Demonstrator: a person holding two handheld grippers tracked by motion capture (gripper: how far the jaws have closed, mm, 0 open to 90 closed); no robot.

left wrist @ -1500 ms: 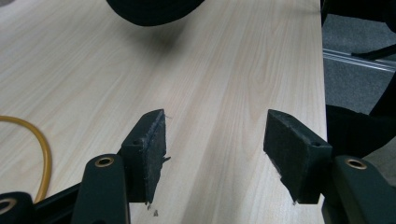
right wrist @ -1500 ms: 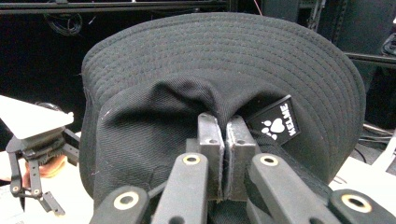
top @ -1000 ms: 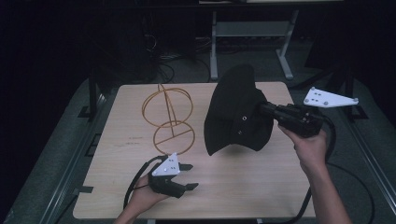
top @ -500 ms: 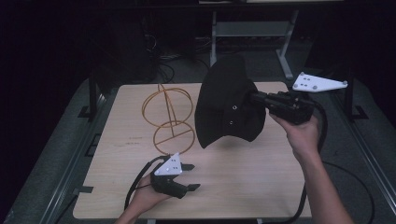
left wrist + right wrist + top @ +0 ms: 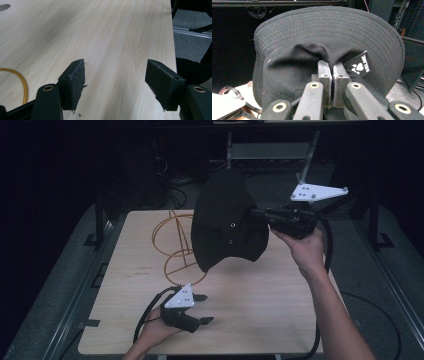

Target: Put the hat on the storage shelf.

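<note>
A black hat (image 5: 227,225) with a stitched brim hangs in the air over the far middle of the wooden table (image 5: 270,305). My right gripper (image 5: 255,213) is shut on its fabric. In the right gripper view the pads pinch a fold of the hat (image 5: 332,32) beside a small paw-print label (image 5: 360,65), with the right gripper (image 5: 333,66) pointing level. An orange wire stand (image 5: 172,237) rises from the table just left of the hat, partly hidden behind it. Near the front edge my left gripper (image 5: 206,309) is open; its jaws have just been opening, with nothing between them (image 5: 115,75).
Dark floor, cables and a metal frame (image 5: 272,150) lie beyond the far edge. Metal rails (image 5: 97,270) run along both sides of the table. A loop of orange wire (image 5: 21,80) lies left of my left gripper's jaws. The right edge of the table (image 5: 172,32) is close by.
My right gripper has lifted the hat higher and carried it left, toward the wire stand, and the hat now stands more upright. The left hand has stayed in place.
</note>
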